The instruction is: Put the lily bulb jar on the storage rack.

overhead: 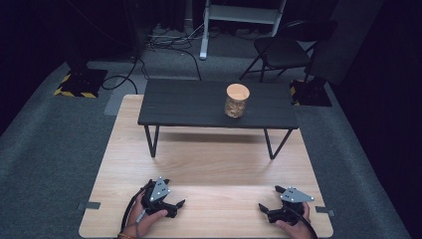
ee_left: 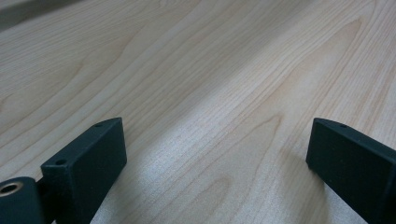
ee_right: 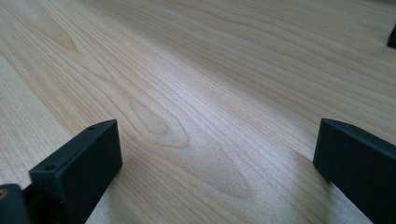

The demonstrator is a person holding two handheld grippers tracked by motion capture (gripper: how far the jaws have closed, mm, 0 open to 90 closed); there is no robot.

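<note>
Room: a dark space with grey carpet (overhead: 45, 149) is surrounding a pale wooden table (overhead: 209, 169); a folding chair (overhead: 283, 50) is standing at the back.
Surface: a low black bench (overhead: 189, 104) is standing on the far half of the table, on thin legs.
Jar: a clear jar (overhead: 236, 101) with a wooden lid is sitting upright on the bench, right of its middle and well apart from both tools.
Left gripper: the left gripper (overhead: 175, 206) is resting near the table's near edge, jaws standing wide apart over bare wood.
Right gripper: the right gripper (overhead: 266, 207) is lying near the near right corner, jaws likewise spread with nothing between them.
Step in hand: judging by the layout, the reach toward the jar is only beginning.
Doing it well: the right gripper is sitting closer in line, so it probably should be lifting clear of the bench edge first, then coming in level at the glass body below the lid.
Risk: a high or off-centre squeeze could be tipping the jar or letting smooth glass slip.
</note>
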